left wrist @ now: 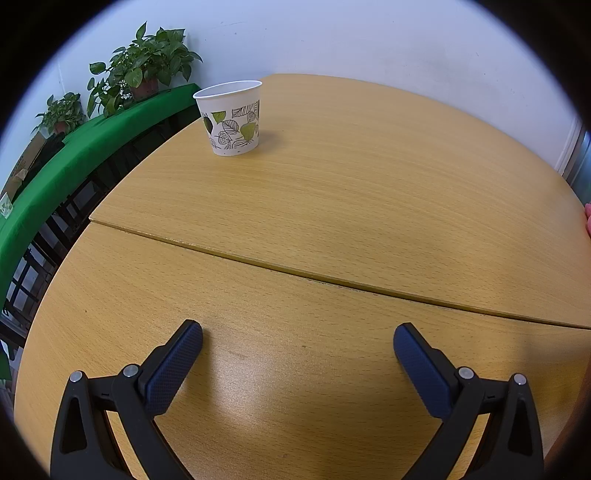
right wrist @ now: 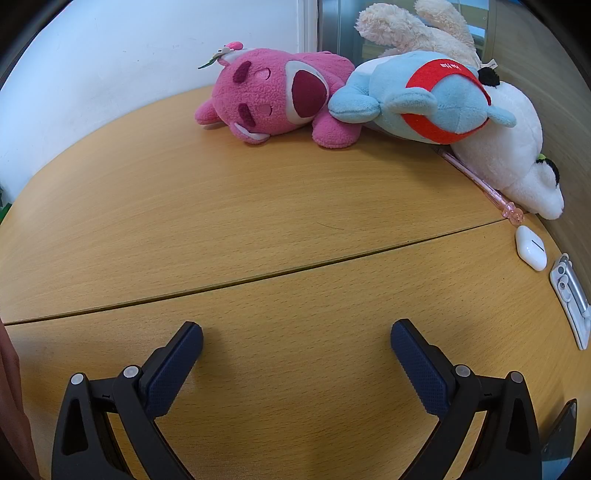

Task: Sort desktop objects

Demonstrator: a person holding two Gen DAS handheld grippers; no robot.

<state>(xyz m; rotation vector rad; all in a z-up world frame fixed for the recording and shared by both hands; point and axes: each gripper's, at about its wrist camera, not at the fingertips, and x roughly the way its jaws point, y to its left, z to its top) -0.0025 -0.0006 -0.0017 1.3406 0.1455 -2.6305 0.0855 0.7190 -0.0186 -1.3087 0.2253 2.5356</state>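
Your wooden table (left wrist: pixel 332 206) had a seam across it and met a white wall (left wrist: pixel 369 44). A leaf-printed paper cup (left wrist: pixel 232 117) stood upright far left; potted plants (left wrist: pixel 147 70) lined a green ledge (left wrist: pixel 74 155). Your left tongs (left wrist: pixel 298 341) and right tongs (right wrist: pixel 296 339) were spread, holding nothing. Soft toys (right wrist: pixel 280 96) lay piled far right, a pink pen (right wrist: pixel 487 192) and white earbud case (right wrist: pixel 530 248) beside them.

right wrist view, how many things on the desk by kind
plush toys: 4 — pink, blue and red, white, cream
pink pen: 1
white earbud case: 1
white and silver gadget: 1
total: 7
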